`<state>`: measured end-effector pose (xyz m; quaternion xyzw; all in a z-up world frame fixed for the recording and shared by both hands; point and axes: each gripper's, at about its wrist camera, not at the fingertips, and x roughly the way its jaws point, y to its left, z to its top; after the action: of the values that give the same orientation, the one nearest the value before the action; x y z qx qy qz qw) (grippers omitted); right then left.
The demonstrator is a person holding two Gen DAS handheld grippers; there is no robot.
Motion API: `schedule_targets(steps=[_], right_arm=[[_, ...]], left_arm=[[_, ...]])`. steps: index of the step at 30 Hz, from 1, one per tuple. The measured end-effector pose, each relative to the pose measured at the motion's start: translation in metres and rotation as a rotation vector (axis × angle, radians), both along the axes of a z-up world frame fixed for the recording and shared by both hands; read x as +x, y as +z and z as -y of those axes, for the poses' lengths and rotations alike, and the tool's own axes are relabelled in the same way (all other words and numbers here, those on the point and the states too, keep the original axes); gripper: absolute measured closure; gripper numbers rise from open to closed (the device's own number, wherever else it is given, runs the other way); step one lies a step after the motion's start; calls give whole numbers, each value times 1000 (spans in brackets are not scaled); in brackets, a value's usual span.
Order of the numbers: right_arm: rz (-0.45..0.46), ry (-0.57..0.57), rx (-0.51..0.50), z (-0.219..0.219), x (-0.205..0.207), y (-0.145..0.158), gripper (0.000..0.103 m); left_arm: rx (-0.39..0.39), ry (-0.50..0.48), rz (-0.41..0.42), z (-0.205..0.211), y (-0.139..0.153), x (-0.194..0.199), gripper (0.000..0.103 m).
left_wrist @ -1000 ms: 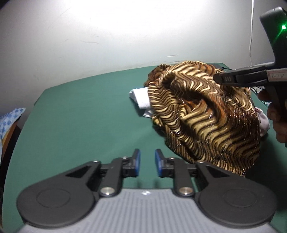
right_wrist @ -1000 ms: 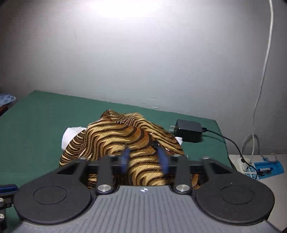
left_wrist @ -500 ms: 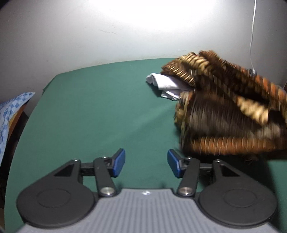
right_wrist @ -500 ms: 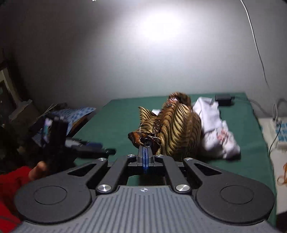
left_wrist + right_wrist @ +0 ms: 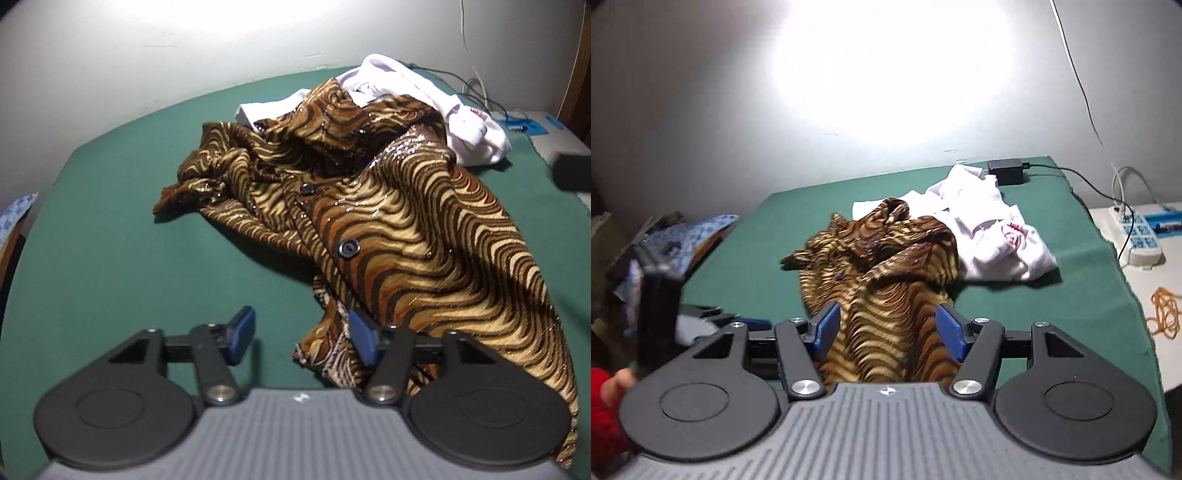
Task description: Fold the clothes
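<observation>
Dropped onto the table, striped shirt [image 5: 886,295] now lies between opening right claw [image 5: 886,334].

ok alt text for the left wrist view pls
A crumpled brown and gold striped shirt lies spread on a green table, partly covering a white garment behind it. In the foreground the left gripper is closing, its blue pads apart, with the shirt's near hem at its right pad. A black adapter sits at the right edge.
</observation>
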<state>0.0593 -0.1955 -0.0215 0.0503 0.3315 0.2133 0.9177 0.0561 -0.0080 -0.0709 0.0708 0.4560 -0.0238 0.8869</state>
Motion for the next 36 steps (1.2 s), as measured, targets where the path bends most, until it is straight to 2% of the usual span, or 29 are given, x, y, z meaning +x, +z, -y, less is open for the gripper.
schedule_targets(steps=[1, 4, 5, 6, 7, 9, 12, 17, 19, 20, 23, 25, 27, 28, 29, 30, 32, 33, 36], right_arm=[[-19, -9, 8, -7, 17, -8, 41], [-61, -46, 23, -28, 62, -28, 49], [-43, -70, 12, -34, 71, -29, 51], [-23, -74, -9, -41, 81, -31, 51], [-37, -68, -49, -47, 92, -35, 62], [-108, -55, -116, -55, 113, -41, 97], [-161, -31, 8, -36, 111, -31, 98], [-91, 115, 171, 33, 41, 21, 99], [-113, 135, 170, 66, 7, 32, 99], [-153, 143, 128, 76, -4, 29, 99], [-203, 116, -131, 93, -37, 12, 96], [-124, 39, -258, 94, -46, 1, 83], [-65, 20, -243, 91, -50, 2, 62], [-43, 39, -192, 89, -49, 2, 49], [-32, 41, -175, 83, -43, -2, 42], [-24, 35, -171, 75, -36, -8, 34], [-7, 24, -162, 60, -22, -19, 37], [1, 19, -157, 53, -15, -24, 37], [-153, -82, -22, 54, 22, -48, 41]], left_arm=[[3, 17, -10, -2, -1, 0, 73], [-29, 64, 8, -20, 8, -12, 70], [-29, 82, 24, -26, 12, -17, 66], [-11, 103, 47, -31, 16, -22, 57], [10, 127, 66, -36, 19, -25, 52], [34, 178, 91, -48, 25, -30, 50], [65, 255, 113, -64, 31, -33, 52], [158, 289, 149, -84, 41, -36, 53], [163, 290, 162, -90, 44, -36, 53], [162, 283, 165, -91, 45, -35, 53], [172, 231, 164, -83, 43, -29, 53], [186, 184, 159, -72, 41, -22, 52], [189, 127, 149, -55, 40, -14, 51], [184, 102, 151, -46, 40, -11, 51], [174, 78, 153, -37, 41, -8, 49], [159, 54, 152, -28, 43, -5, 41], [132, 10, 146, -11, 43, 0, 26], [131, 0, 141, -4, 42, 2, 25], [124, -23, 126, 14, 38, 7, 25]])
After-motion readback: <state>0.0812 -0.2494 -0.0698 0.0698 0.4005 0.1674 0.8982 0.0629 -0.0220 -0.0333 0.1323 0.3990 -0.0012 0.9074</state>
